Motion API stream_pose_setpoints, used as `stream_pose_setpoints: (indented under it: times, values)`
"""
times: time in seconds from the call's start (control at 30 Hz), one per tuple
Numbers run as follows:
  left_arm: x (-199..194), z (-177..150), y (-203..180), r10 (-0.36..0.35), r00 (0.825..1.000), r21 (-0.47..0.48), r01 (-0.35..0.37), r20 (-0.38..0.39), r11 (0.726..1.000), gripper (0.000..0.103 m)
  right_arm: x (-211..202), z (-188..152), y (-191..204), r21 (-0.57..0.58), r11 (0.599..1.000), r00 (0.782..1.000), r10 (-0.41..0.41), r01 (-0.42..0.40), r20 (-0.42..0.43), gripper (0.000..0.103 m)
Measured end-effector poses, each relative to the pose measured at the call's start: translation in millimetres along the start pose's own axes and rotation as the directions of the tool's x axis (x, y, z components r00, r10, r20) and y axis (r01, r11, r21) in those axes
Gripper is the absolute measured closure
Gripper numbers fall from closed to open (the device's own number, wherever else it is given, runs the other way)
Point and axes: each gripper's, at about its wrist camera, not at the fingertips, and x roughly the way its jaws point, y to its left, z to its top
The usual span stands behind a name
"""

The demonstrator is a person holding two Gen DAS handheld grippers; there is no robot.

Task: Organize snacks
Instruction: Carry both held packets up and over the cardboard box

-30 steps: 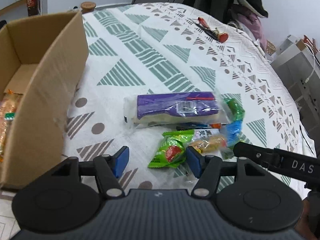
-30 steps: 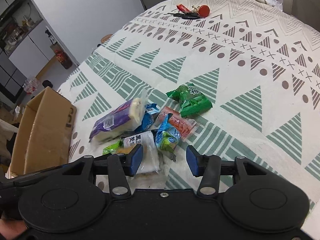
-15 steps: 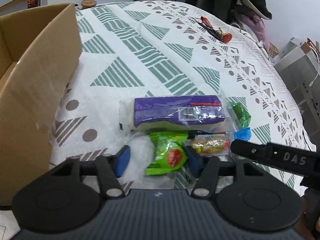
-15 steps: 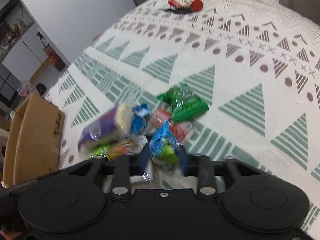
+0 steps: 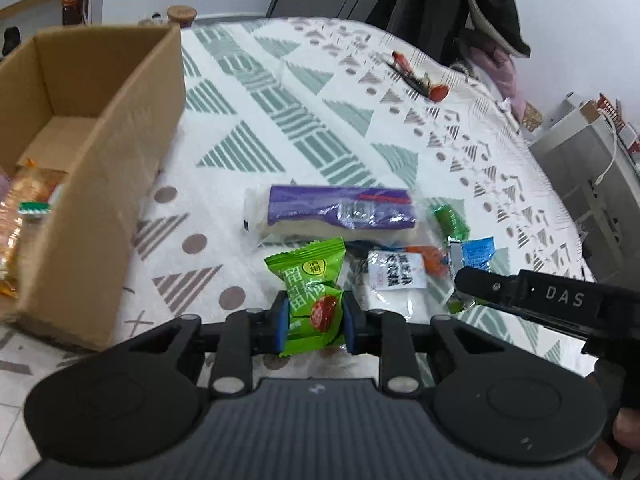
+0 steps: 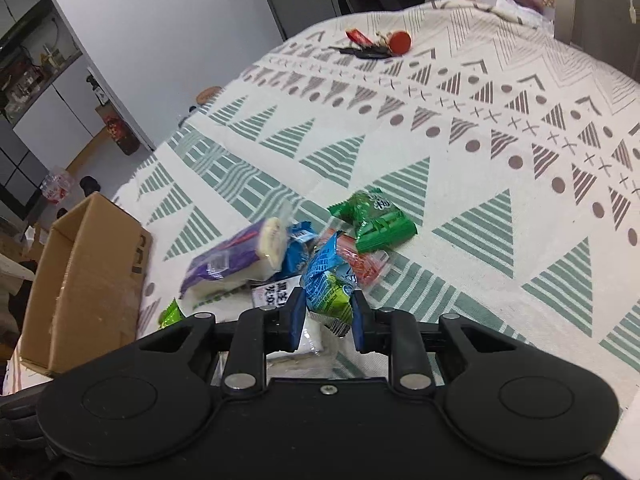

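two tongs narrowed to a packet's width, left tongs [image 5: 313, 322] clenched on a lime-green plum packet [image 5: 310, 288] beside the cardboard box [image 5: 88, 152], right tongs [image 6: 326, 318] grasping a blue-and-green packet [image 6: 326, 286] at the snack pile's near edge, purple cake pack [image 5: 340, 212] lying on the patterned counter [image 6: 480, 184]

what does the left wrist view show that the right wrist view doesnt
Only the left wrist view: the left gripper shut on a light green plum candy packet, plus a golden packet lying inside the brown cardboard box.

Only the right wrist view: the right gripper shut on a blue and green snack packet.

Both: the purple-wrapped cake bar, the white black-lettered packet, the dark green packet, the box and the red key bunch.
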Motion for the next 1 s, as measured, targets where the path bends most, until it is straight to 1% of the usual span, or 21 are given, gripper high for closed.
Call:
stream_pose_setpoints:
  times: [0.13, 0.27, 0.47, 0.67, 0.87, 1.0]
  values:
    - [-20, -2, -5, -0.004, 1.000, 0.013, 0.004, 0.025, 1.000, 0.078, -15, -5, 7, -0.013, 1.000, 1.000, 0.003, -0.003, 0.027, 0.079]
    - [-39, -5, -6, -0.001, 0.999, 0.007, 0.001, 0.044, 1.000, 0.078, -26, -12, 10, -0.006, 1.000, 0.999, -0.021, 0.022, 0.046, 0.079]
    - [-62, -8, -6, 0.004, 0.998, 0.025, -0.006, 0.063, 1.000, 0.078, -51, -22, 9, 0.018, 0.999, 0.995, -0.042, 0.040, 0.087, 0.079]
    - [-89, -10, -6, 0.002, 0.996, 0.032, -0.005, 0.093, 0.999, 0.078, -72, -26, 11, 0.025, 0.998, 0.989, -0.065, 0.062, 0.132, 0.079]
    - [-113, -14, -6, -0.013, 0.993, 0.042, 0.008, 0.114, 0.999, 0.077, -91, -30, 20, 0.038, 0.997, 0.983, -0.070, 0.064, 0.167, 0.080]
    - [-128, -14, 0, -0.019, 0.991, 0.033, 0.014, 0.130, 0.999, 0.077, -105, -29, 28, 0.051, 0.998, 0.980, -0.058, 0.049, 0.193, 0.079]
